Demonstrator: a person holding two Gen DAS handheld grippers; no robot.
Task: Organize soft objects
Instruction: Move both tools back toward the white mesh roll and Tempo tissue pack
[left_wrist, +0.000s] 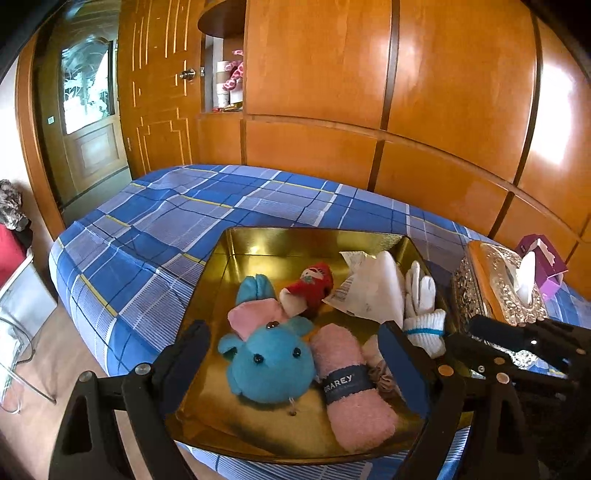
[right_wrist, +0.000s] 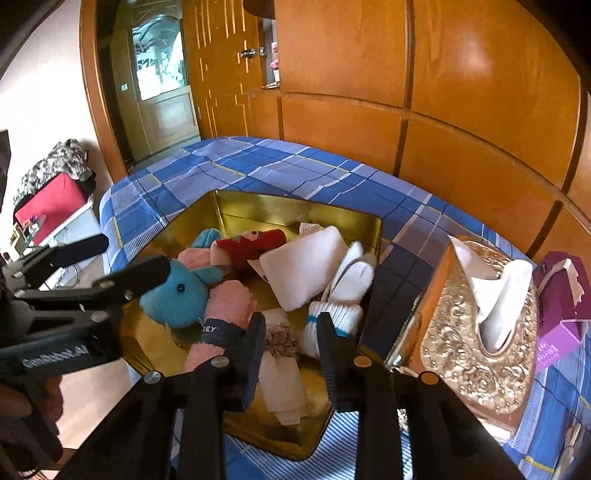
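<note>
Soft objects sit together in a shallow gold metal tray (left_wrist: 236, 243) on a bed with a blue plaid sheet (left_wrist: 155, 218): a blue plush toy (left_wrist: 269, 360) with a pink patch at the tray's near left, a rolled pink towel (left_wrist: 351, 387) with a dark band touching its right side, a red plush (left_wrist: 314, 284) behind them, a white folded packet (left_wrist: 373, 291) at the far right, and white gloves (left_wrist: 421, 295) against the right wall. A small beige-pink cloth (right_wrist: 282, 336) lies between towel and gloves. Left gripper (left_wrist: 295, 360) hovers over the near tray with jaws wide apart, the blue plush and towel between them, pads not touching either. Right gripper (right_wrist: 291, 354) points down at the beige-pink cloth; jaws stand narrowly apart, the cloth seen in the gap, no pad visibly pressing it. An ornate gold tissue box (right_wrist: 480, 314) stands just right of the tray, a purple tissue box (right_wrist: 557, 314) beside it. Wooden wardrobe panels (left_wrist: 443, 110) back the bed.
</note>
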